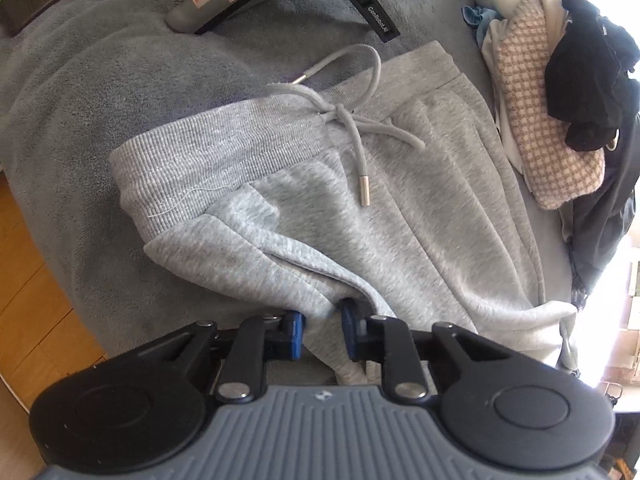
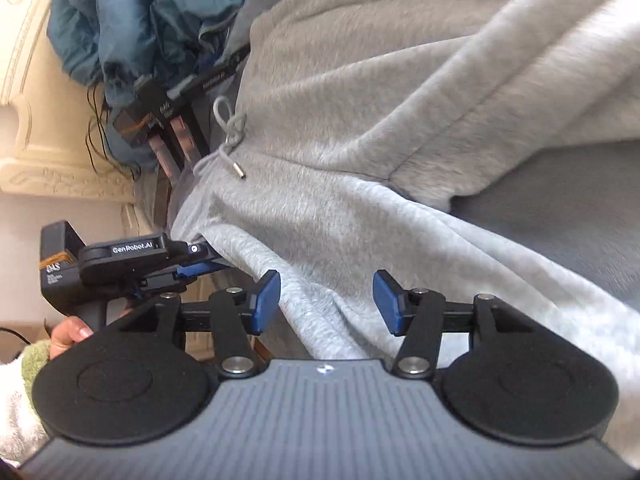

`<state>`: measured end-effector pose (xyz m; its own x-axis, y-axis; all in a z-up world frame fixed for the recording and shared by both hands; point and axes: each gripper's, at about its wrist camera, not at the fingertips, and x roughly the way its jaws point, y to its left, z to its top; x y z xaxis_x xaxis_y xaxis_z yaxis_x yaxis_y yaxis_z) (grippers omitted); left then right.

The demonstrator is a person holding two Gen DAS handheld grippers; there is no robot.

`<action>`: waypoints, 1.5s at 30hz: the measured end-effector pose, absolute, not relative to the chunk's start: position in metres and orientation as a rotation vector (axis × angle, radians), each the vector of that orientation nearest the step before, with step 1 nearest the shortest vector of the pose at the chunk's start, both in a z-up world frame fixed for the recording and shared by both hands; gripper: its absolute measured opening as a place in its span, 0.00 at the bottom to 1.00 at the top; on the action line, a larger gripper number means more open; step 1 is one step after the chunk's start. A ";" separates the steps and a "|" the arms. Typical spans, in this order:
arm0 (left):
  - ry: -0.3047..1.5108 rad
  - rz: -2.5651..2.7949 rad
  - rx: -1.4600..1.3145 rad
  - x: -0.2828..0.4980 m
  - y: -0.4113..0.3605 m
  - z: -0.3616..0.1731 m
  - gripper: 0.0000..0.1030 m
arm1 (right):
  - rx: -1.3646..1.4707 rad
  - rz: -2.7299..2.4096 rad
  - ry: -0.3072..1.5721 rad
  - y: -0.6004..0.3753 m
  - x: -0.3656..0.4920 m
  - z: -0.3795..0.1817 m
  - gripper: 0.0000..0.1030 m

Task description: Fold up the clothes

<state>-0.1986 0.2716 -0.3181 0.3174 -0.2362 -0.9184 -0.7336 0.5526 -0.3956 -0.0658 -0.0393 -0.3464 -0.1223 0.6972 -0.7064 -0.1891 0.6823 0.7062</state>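
Observation:
Grey sweatpants (image 1: 400,208) lie on a grey blanket (image 1: 80,100), waistband to the upper left, with a tied drawstring (image 1: 352,120). A folded-over flap of the pants runs down to my left gripper (image 1: 323,330), whose blue pads (image 1: 296,334) pinch it at the near edge. In the right wrist view the same sweatpants (image 2: 360,140) fill the frame. My right gripper (image 2: 326,300) stands open just over the light fabric, its pads (image 2: 266,294) well apart. The left gripper (image 2: 132,264) shows at the left there, clamped on the cloth's edge and held by a hand (image 2: 68,336).
A checked cream cloth (image 1: 548,120) and a black garment (image 1: 588,72) are piled at the right. A blue jacket (image 2: 140,20) is bunched beyond the waistband. A black stand with grey pads (image 1: 240,0) sits at the top. Wooden floor (image 1: 24,280) lies past the bed's left edge.

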 end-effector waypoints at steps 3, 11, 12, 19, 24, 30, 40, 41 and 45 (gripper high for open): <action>1.285 0.439 -0.958 -0.201 0.273 -0.307 0.10 | 0.638 0.659 1.515 -0.091 -0.093 -0.343 0.58; 1.436 0.529 -0.852 -0.216 0.277 -0.295 0.07 | 1.077 0.120 1.577 -0.210 -0.225 -0.380 0.58; 1.464 0.545 -0.842 -0.217 0.277 -0.297 0.06 | 1.126 0.032 1.564 -0.223 -0.242 -0.386 0.58; 1.466 0.578 -0.924 -0.213 0.288 -0.278 0.05 | 1.368 -0.301 1.303 -0.272 -0.306 -0.415 0.58; 1.414 0.553 -0.964 -0.196 0.289 -0.256 0.05 | 1.595 -0.358 0.993 -0.283 -0.335 -0.420 0.58; 1.369 0.568 -1.059 -0.181 0.286 -0.250 0.05 | 1.750 -0.484 0.827 -0.288 -0.360 -0.444 0.58; 1.345 0.597 -1.102 -0.161 0.281 -0.248 0.05 | 1.903 -0.476 0.620 -0.291 -0.373 -0.465 0.59; 1.345 0.598 -1.098 -0.160 0.281 -0.247 0.05 | 1.902 -0.457 0.592 -0.292 -0.375 -0.462 0.59; 1.350 0.607 -1.097 -0.159 0.280 -0.249 0.05 | 1.878 -0.433 0.532 -0.297 -0.383 -0.454 0.58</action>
<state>-0.1591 0.2801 -0.2490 0.1812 -0.2356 -0.9548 -0.8707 0.4129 -0.2672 -0.3831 -0.2974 -0.4539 0.8335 0.1567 -0.5298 0.5506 -0.3153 0.7730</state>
